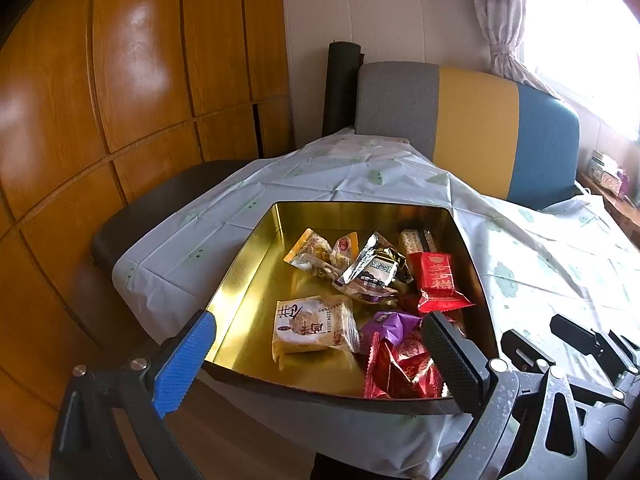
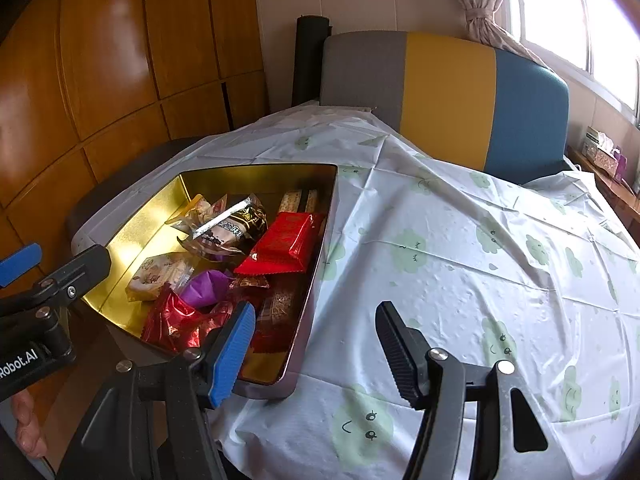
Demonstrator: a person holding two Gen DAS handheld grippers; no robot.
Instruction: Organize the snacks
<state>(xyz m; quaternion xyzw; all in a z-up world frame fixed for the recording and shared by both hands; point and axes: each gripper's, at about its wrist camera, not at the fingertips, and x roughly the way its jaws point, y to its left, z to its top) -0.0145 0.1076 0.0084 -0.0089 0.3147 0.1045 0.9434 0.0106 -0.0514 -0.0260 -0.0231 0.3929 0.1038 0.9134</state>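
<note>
In the left wrist view, the snacks (image 1: 372, 280) are seen gathered in a gold tin (image 1: 240, 280) at centre frame; the left gripper (image 1: 316, 356) is held spread and empty over them.

In the right wrist view, the right gripper (image 2: 316, 344) is held released at lower centre above the tablecloth (image 2: 460, 240), beside the tin's near corner, seemingly ready to reach in.

The gold tin (image 2: 120, 236) is left bare along its left half, while wrapped snacks (image 2: 280, 244) are heaped against its right wall. Right of the tin, the bench (image 2: 460, 240) is unobstructed; a chair back (image 2: 448, 96) closes the far edge.
</note>
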